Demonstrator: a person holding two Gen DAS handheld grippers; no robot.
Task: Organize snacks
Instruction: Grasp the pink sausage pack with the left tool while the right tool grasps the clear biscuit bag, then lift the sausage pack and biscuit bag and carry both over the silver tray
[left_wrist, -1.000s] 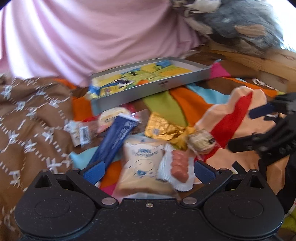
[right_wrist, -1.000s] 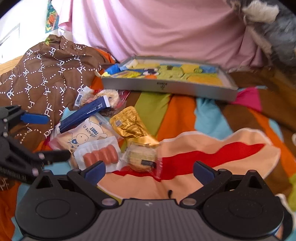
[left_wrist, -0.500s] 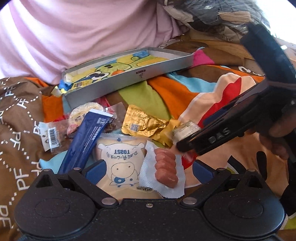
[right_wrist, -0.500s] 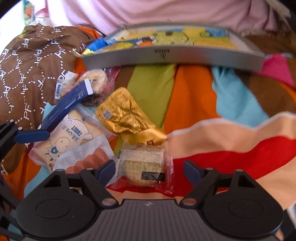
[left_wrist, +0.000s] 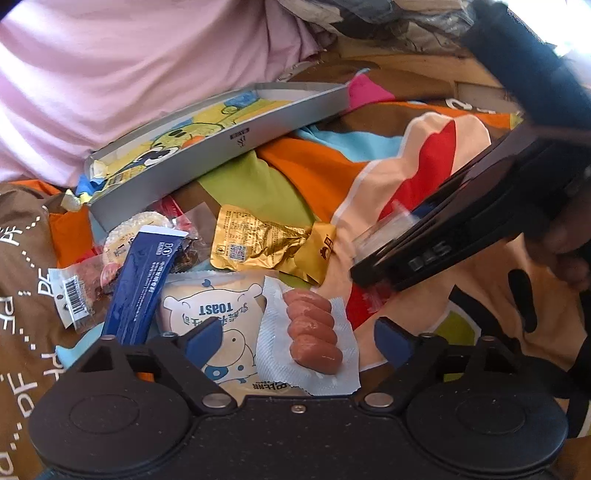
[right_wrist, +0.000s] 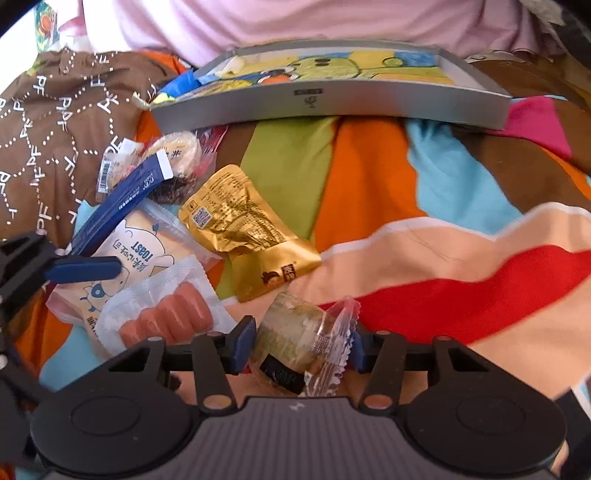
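1. Both views are brightly lit by what looks like daylight, with strong, saturated colours.
2. In the left wrist view the upper right corner is blown out to white, and the pink fabric (left_wrist: 140, 74) at the upper left is washed pale.
3. In the right wrist view the upper left corner is overexposed.
4. The gold foil packet (right_wrist: 240, 221) shows small glints of glare.
5. Shadows are soft and short under the snacks.
6. Fisheye distortion bends the grey tray (right_wrist: 332, 99) into an arc; dark vignette fills the extreme corners.
7. The right edge of the right wrist view is slightly smeared; centres are sharp.
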